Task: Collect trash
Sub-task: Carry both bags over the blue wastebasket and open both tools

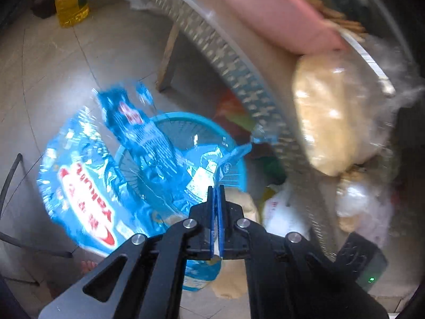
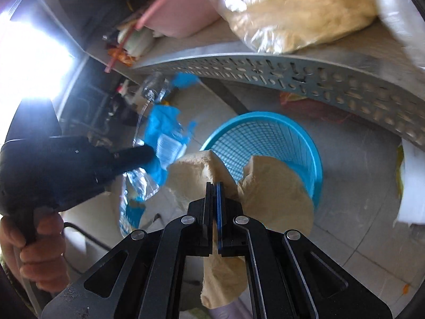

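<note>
- One left gripper (image 1: 218,188) is clenched on one blue plastic wrapper (image 1: 82,186), which hangs crumpled and blurred over the floor, a corner of it pinched between the pads.
- One right gripper (image 2: 215,186) is clamped tight on one beige paper wad (image 2: 276,194); the paper bulges out on both sides of the fingers and trails below them.
- One blue mesh basket (image 2: 313,159) stands on the tiled floor (image 1: 47,79) just under both loads. From the left wrist view the wrapper hangs partly across its rim; from the right wrist view the paper overlaps its near edge (whether either touches the basket I cannot tell).
- In the right wrist view the left gripper's black body comes in from the left with the wrapper at its tip, and one hand (image 2: 39,250) grips its handle.
- One perforated metal shelf edge (image 2: 292,74) curves above the basket.
- On that shelf: one clear bag of tan stuff (image 1: 326,122) and one pink tub (image 1: 276,18) beside it.
- One yellow oil bottle (image 1: 70,2) stands far off on the floor.
- More bags sit under the shelf, white and coloured (too blurred to count).
</note>
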